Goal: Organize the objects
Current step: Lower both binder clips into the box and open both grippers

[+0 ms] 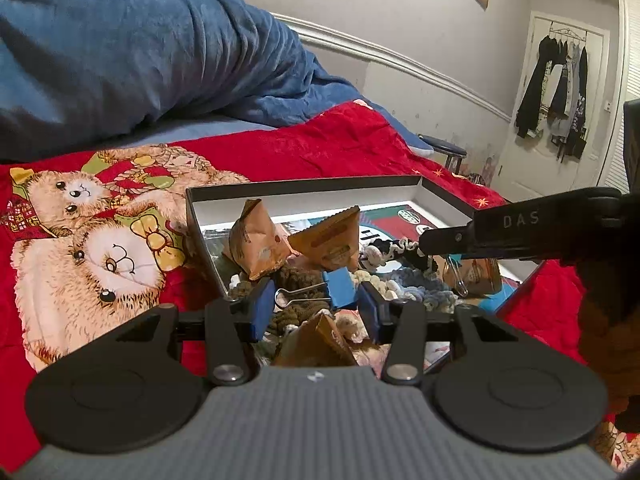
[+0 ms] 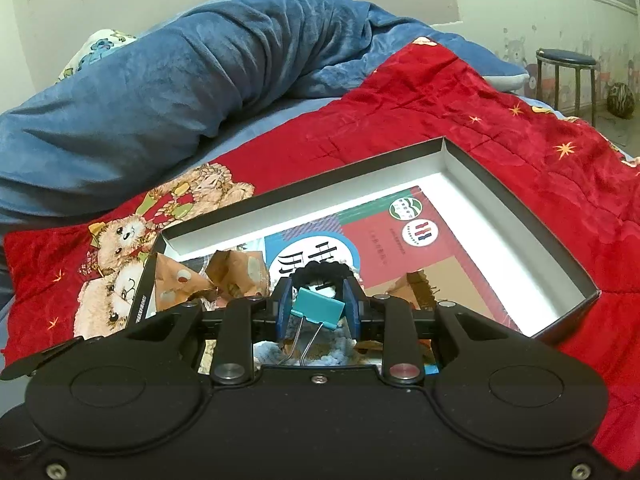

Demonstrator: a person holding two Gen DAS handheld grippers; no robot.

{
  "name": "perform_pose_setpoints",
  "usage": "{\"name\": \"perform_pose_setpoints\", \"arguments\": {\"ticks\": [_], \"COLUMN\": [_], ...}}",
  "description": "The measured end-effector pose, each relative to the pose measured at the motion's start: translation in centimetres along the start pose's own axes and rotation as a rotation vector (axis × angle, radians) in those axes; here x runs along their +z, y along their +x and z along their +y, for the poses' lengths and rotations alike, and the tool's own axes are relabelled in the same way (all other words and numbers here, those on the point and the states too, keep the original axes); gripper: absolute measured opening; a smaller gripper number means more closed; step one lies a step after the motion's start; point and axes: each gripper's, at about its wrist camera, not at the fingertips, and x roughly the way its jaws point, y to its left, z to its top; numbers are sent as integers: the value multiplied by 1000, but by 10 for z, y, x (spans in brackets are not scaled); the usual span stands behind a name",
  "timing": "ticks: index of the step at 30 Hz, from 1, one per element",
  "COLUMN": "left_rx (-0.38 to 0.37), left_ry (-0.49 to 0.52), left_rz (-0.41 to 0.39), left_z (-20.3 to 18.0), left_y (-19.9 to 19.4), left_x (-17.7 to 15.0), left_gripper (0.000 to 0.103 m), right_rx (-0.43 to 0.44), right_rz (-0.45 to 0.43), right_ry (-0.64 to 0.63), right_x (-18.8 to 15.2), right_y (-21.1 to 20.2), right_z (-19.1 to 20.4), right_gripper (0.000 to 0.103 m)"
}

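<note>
Sorting looks unfinished: the right tongs pinch a teal binder clip, the left tongs gape around a blue clip (pads not pressing), over the cluttered box.

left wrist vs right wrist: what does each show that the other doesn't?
Left wrist only: a blue clip between the left tool's spread pads, untouched; a door hung with clothes; the right tool's arm coming in from the right.

Right wrist only: the right tool shut on a teal clip; a stool; the box's bare far corner.

Both: the open box on the red bear quilt, brown packets, a black scrunchie, the blue blanket.
</note>
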Motion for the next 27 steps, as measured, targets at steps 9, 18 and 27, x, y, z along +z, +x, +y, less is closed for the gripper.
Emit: {"name": "perform_pose_setpoints", "arguments": {"ticks": [9, 18, 27], "left_rx": [4, -8, -7], "left_ry": [29, 36, 50], "left_rz": [4, -11, -30], "left_z": [-5, -6, -7], "left_y": [-1, -1, -2], "left_x": [-3, -6, -8], "left_gripper": [55, 62, 64], "right_rx": [-35, -64, -50], "right_rz": [-14, -41, -37], "right_ry": [20, 47, 74], "right_x": [-5, -10, -17], "right_y": [1, 1, 8], "right_z": [-2, -3, -1], "right_gripper": [27, 27, 27]}}
